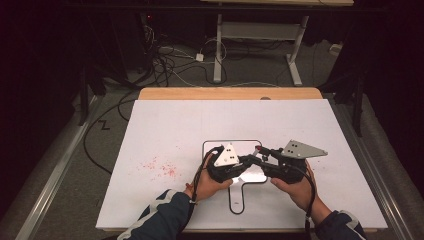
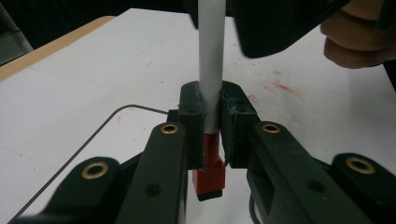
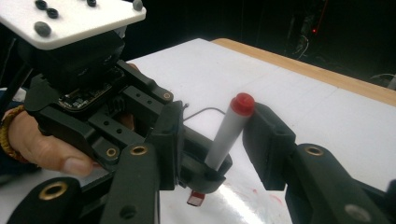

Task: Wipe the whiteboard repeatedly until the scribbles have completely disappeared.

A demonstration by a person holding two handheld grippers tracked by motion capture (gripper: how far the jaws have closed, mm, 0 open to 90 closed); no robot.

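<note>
A white marker [image 2: 211, 60] with a red cap [image 2: 208, 175] is held above the white board. My left gripper [image 2: 212, 126] is shut on its barrel just above the cap. In the right gripper view the marker [image 3: 228, 133] slants up to a red end [image 3: 243, 103] between the jaws of my right gripper [image 3: 219, 122], which stand open with a gap on either side. From above, the left gripper [image 1: 248, 161] and right gripper [image 1: 261, 152] meet tip to tip over the black outline [image 1: 235, 200], with the red end [image 1: 258, 148] showing between them.
The white board [image 1: 175, 125] covers a wooden table [image 1: 230, 93]. Red ink specks [image 1: 162, 167] lie on the board left of the hands. A glossy patch [image 3: 243, 200] sits inside the outline under the grippers. Cables and desk legs [image 1: 218, 55] are on the floor beyond.
</note>
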